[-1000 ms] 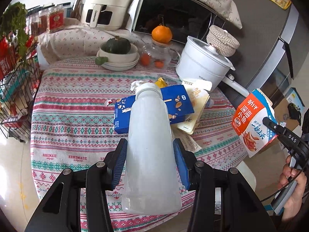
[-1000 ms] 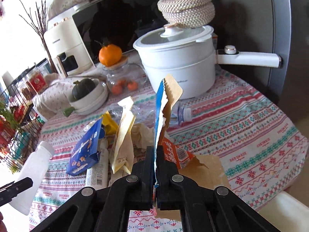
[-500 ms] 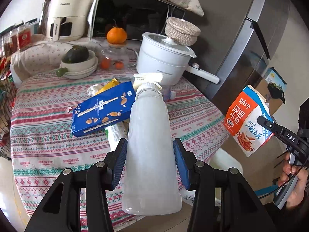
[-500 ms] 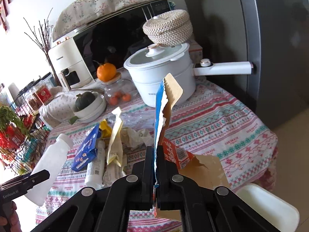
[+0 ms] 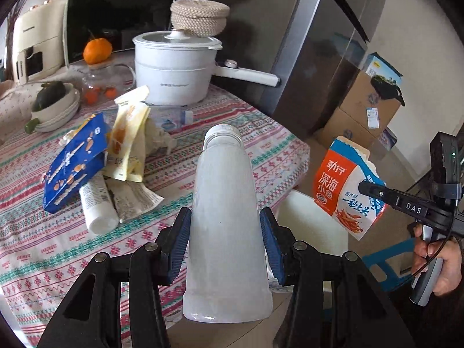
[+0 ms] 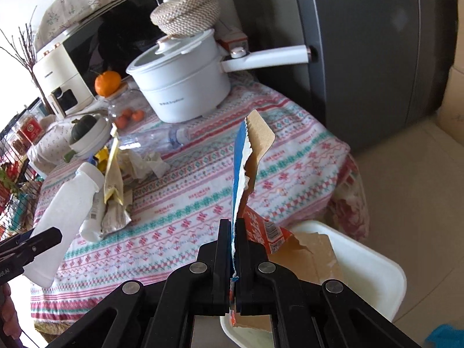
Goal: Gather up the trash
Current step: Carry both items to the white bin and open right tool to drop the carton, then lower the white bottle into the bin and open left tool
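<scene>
My left gripper [image 5: 226,246] is shut on a frosted white plastic bottle [image 5: 226,203], blue pads pressed on its sides, cap pointing away over the table's edge. The right gripper [image 6: 233,249] is shut on a torn orange-and-blue snack bag [image 6: 246,156], which stands edge-on above its fingers. From the left wrist view that bag [image 5: 342,191] hangs over a white bin [image 5: 313,226]. The bin [image 6: 371,275] lies right under the right gripper. On the tablecloth [image 5: 43,249] remain a blue box [image 5: 75,162], a yellow pouch [image 5: 127,139], a white tube [image 5: 98,206] and a crushed clear bottle [image 6: 156,142].
A white pot [image 5: 174,72] with a long handle and a woven lid stands at the table's back. Behind it are a microwave [image 5: 116,14] and a dark fridge [image 6: 362,58]. Cardboard boxes [image 5: 365,107] sit on the floor at right. A wire rack [image 6: 14,159] is at left.
Both grippers have swung to the right, off the table's middle toward its right edge and the white bin, each still holding its item. The left one has rolled somewhat.
</scene>
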{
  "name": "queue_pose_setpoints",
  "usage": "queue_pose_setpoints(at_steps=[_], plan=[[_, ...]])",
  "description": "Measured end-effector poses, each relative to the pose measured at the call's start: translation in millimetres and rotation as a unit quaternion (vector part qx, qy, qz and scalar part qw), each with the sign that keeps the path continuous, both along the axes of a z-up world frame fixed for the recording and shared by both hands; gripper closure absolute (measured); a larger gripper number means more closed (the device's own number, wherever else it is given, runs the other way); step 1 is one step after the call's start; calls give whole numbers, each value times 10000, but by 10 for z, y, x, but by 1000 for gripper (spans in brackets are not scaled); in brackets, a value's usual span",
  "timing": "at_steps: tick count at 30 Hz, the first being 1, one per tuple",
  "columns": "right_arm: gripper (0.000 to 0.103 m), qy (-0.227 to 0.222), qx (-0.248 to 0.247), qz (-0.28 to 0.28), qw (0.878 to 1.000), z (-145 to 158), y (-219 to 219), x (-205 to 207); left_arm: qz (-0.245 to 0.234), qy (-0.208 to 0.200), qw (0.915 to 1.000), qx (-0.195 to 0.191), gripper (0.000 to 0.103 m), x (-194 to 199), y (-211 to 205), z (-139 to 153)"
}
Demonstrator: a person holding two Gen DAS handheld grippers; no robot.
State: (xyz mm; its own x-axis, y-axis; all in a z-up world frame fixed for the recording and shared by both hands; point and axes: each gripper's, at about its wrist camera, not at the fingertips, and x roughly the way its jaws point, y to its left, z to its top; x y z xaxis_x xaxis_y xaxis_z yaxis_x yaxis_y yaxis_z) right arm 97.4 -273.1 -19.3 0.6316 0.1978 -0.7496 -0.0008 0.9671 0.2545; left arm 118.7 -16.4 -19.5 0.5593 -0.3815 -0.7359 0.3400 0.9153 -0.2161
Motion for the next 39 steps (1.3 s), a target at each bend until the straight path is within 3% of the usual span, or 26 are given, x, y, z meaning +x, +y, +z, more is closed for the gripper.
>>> queue_pose_setpoints(at_steps=[9, 16, 24, 27, 29, 31, 39], plan=[[103, 942, 0, -268, 9952, -526, -367, -47, -634, 125, 9975, 276, 52, -76, -627, -229], [103, 1547, -25, -418, 9871, -885, -489, 27, -786, 264, 9956, 428, 52, -35, -865, -398], [100, 1949, 23, -534, 9794, -1196, -555, 161, -832, 355, 9945, 537, 52, 43, -998, -520], [95, 2051, 199, -563, 9769, -1267, -583, 201, -851, 384, 9940, 573, 52, 52, -1039, -556], [87, 2154, 339, -647, 9738, -1298, -611, 212, -877, 404, 9935, 601, 52, 54, -1067, -580], [62, 2161, 400, -764, 9726, -1269, -647, 200, -922, 408, 9929, 634, 52, 45, -1107, -602], [56, 1862, 128, -1114, 9761, -911, -869, 32, -1229, 505, 9881, 777, 52, -27, -1370, -783]])
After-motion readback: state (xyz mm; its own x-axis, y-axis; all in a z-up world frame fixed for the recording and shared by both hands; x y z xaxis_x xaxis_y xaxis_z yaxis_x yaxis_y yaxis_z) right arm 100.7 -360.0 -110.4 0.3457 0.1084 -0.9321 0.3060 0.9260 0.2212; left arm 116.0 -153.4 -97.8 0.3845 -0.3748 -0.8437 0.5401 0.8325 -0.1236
